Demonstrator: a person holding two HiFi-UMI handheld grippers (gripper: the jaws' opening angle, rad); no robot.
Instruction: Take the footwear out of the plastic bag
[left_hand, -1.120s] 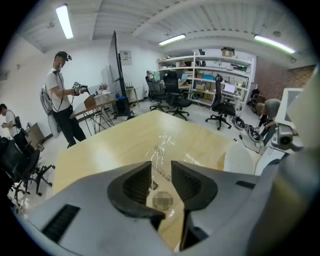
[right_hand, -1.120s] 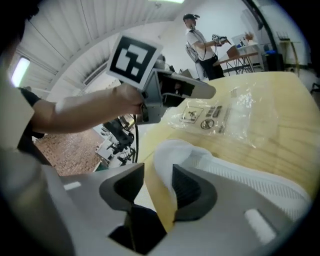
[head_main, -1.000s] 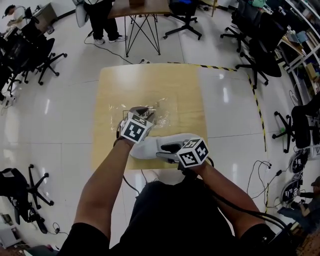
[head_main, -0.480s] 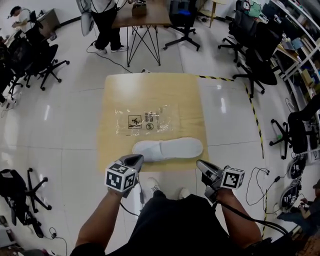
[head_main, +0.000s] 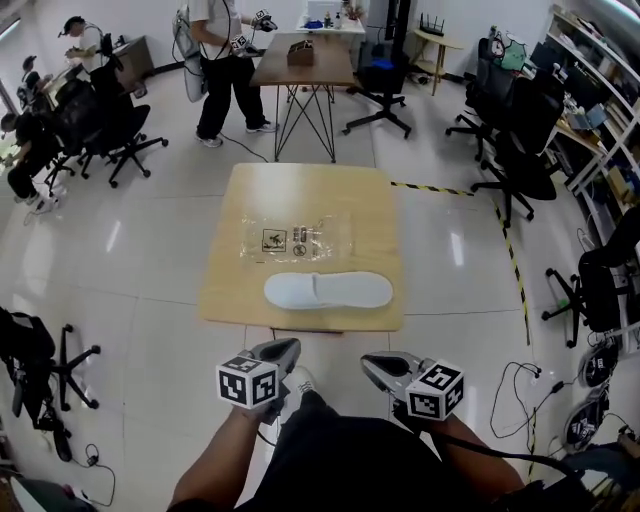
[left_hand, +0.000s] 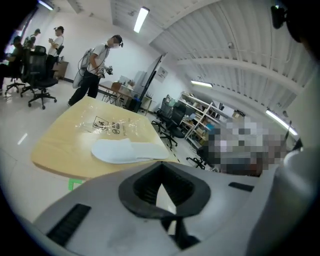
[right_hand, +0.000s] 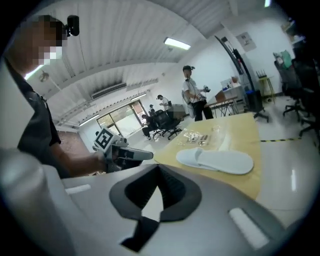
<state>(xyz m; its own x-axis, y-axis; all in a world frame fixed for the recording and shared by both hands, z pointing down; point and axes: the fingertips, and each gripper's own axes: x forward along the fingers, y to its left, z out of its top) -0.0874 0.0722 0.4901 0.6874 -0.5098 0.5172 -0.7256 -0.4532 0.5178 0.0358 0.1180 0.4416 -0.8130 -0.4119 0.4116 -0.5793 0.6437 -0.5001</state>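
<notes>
Short of the table (head_main: 370, 200), you held the left gripper (head_main: 284, 348) and right gripper (head_main: 369, 363) closed, empty, rightly clear of the slipper (head_main: 328, 290) beside the bag (head_main: 295, 238).

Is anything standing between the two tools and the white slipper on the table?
Nothing visible does. The left tool and the right tool are shut and empty, held short of the table; only its bare near edge separates them from the white slipper. The plastic bag lies beyond the slipper.
</notes>
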